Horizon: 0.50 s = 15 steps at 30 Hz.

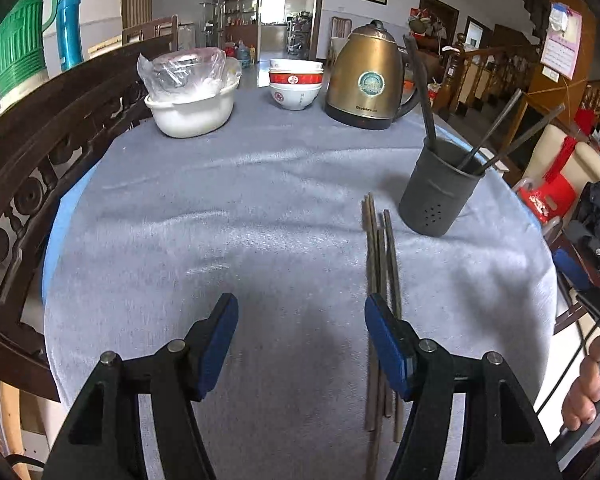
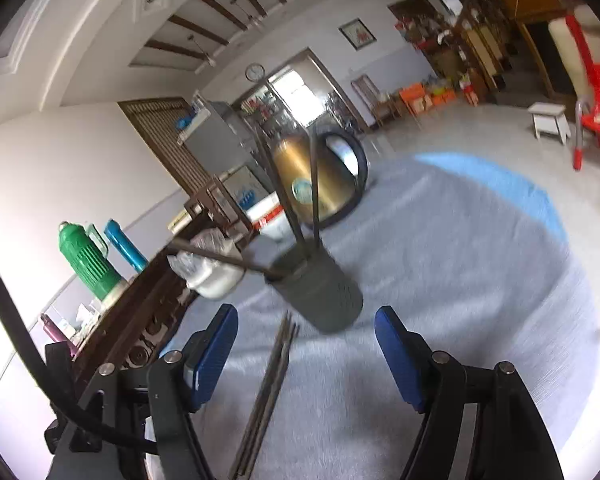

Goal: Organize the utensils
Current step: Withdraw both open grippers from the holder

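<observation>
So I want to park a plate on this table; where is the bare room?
The grey tablecloth is bare across its middle and left, between the white basin and the left gripper. Crowded: the right side, with loose chopsticks beside the dark grey holder cup, and the far edge.

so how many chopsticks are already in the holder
3 show in the grey holder: one leaning back-left toward the kettle, two leaning right. Others may sit hidden inside.
</observation>
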Available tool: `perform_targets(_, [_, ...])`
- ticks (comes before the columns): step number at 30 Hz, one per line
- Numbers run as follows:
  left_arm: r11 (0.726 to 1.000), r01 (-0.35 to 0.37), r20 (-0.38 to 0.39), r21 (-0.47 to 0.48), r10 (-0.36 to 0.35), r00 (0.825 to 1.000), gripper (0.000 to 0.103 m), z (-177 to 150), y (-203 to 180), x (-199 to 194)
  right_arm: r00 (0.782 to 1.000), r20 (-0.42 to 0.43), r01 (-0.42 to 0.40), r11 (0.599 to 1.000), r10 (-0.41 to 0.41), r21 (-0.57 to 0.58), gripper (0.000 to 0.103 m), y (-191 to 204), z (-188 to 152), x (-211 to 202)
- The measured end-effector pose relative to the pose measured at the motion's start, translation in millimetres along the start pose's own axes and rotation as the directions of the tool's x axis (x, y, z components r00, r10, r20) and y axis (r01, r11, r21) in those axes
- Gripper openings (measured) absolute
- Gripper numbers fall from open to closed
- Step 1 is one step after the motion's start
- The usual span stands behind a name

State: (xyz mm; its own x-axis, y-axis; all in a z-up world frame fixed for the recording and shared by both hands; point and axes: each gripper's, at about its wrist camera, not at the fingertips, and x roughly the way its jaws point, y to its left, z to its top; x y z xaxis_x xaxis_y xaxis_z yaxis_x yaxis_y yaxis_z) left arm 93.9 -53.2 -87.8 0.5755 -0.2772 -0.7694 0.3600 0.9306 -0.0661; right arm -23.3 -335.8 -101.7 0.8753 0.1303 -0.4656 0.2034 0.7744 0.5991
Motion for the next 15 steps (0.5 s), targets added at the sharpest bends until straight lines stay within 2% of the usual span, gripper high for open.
perform_targets(3, [1.0,-0.008,0.023,0.018,0.007,1.0,0.067,-4,-4,1,0.999,-0.021,0.025,1.0,-0.025,-0.019,0.074,1,-13,14])
perform_targets(7, [1.0,0.024,0.006,0.004,-0.024,1.0,0.067,-7,-2,11,0.998,0.009,0.066,0.996,-0.066,-0.054,0.075,1,-27,24])
perform_targets(15, [1.0,-0.004,-0.024,0.007,0.004,1.0,0.067,-9,-2,26,0.997,-0.029,0.074,0.993,-0.077,-0.094,0.075,6,-36,40])
